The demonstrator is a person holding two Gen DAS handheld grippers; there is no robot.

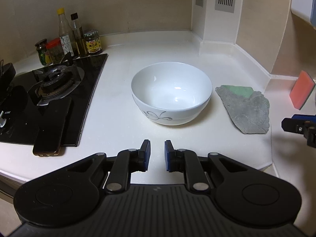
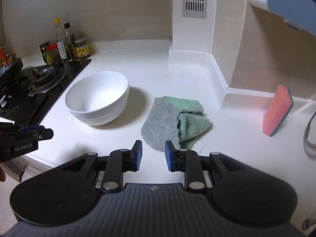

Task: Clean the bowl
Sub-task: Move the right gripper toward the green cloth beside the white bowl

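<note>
Bowl point(image 1: 171, 92) unobstructed; sponge point(image 1: 302, 89) cropped at frame edge. Left gripper point(image 1: 157, 155) and right gripper point(image 2: 151, 155) released, empty.

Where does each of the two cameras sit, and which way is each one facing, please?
Left wrist: on the left gripper, looking down over its open fingers at the bowl; the right gripper shows at the right edge.
Right wrist: on the right gripper, facing the cloth past its open fingers; the left gripper shows at the left edge.
Shared: bowl, cloth, sponge, stove, countertop.
</note>
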